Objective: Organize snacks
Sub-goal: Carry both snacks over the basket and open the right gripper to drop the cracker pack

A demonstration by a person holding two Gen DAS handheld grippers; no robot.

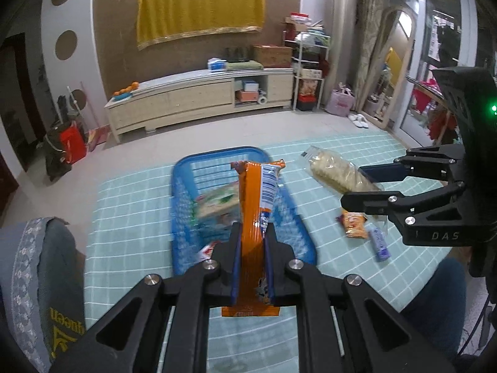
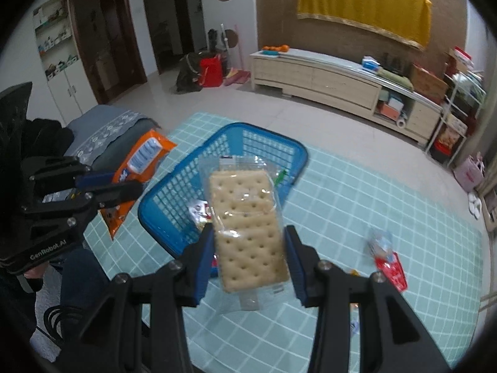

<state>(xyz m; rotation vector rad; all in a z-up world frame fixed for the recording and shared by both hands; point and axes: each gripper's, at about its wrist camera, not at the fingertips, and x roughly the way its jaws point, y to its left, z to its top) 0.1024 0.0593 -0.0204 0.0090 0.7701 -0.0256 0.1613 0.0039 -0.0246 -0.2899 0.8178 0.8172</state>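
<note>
Where the table carries its pale green checked cloth, a blue basket stands with several packets inside, and small snack packets lie loose on the cloth to its right. Left gripper: clamped tight on an orange snack packet, held above the basket; right gripper: closed on a clear pack of crackers, likewise over the basket. Room beyond: tiled floor, long pale sideboard with oranges, yellow cloth on the brown wall.
</note>
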